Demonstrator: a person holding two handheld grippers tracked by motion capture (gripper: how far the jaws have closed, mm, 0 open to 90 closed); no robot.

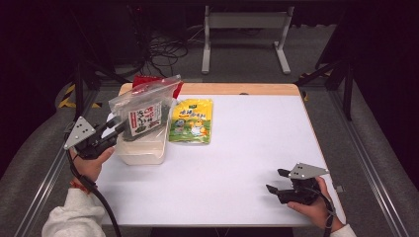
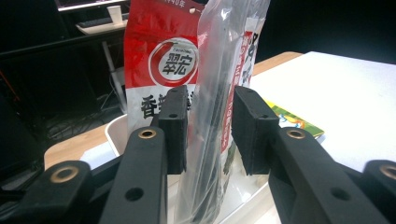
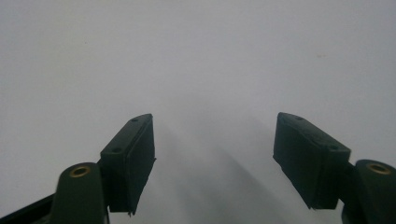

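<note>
Left gripper (image 2: 209, 135) spread round clear bag (image 2: 219, 93) edge in white bin (image 1: 143, 150) — right gripper (image 3: 215, 163) spread, open tabletop (image 1: 247, 163) ahead.

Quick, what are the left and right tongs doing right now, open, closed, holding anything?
Left tongs: open, straddling the clear bag of seaweed in the white bin, pads apparently not pressing.
Right tongs: open, holding nothing, over the white table.

Bagged pkt (image 1: 143, 111) in tub (image 1: 143, 150) (table's (image 1: 237, 168) left), snack pkt (image 1: 191, 121) just right.
</note>
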